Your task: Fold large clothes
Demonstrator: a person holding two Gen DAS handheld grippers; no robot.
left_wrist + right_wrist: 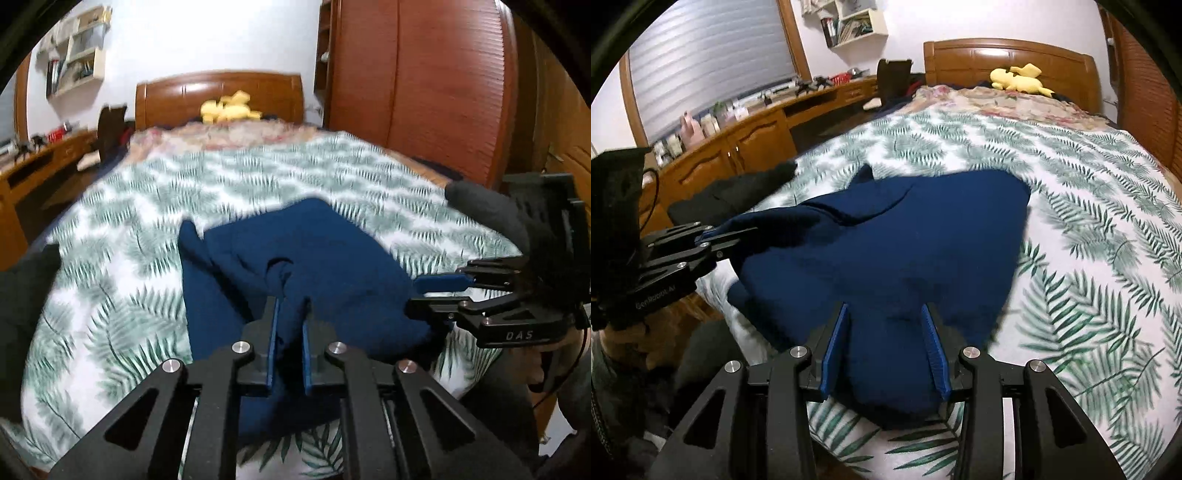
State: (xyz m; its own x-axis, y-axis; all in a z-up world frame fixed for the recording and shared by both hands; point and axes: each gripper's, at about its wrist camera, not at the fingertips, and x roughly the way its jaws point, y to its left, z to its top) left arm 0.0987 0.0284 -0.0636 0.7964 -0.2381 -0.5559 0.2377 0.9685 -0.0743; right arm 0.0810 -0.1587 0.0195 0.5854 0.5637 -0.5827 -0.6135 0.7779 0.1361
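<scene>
Fold partly made: the left gripper [290, 314] pinches a bunch of the blue garment [886, 251], the right gripper [884, 328] straddles its near edge half-open, and the garment lies unflattened at the near end of the bed [1089, 192].

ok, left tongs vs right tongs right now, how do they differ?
Left tongs: jaws nearly closed, pinching a bunched fold of the navy garment. Right tongs: jaws spread wide, with cloth between them that is not clearly clamped.
Left tongs hold their fold raised off the leaf-print bedspread. Right tongs sit low at the garment's near edge.
Shared: black frames, blue pads, same garment.
</scene>
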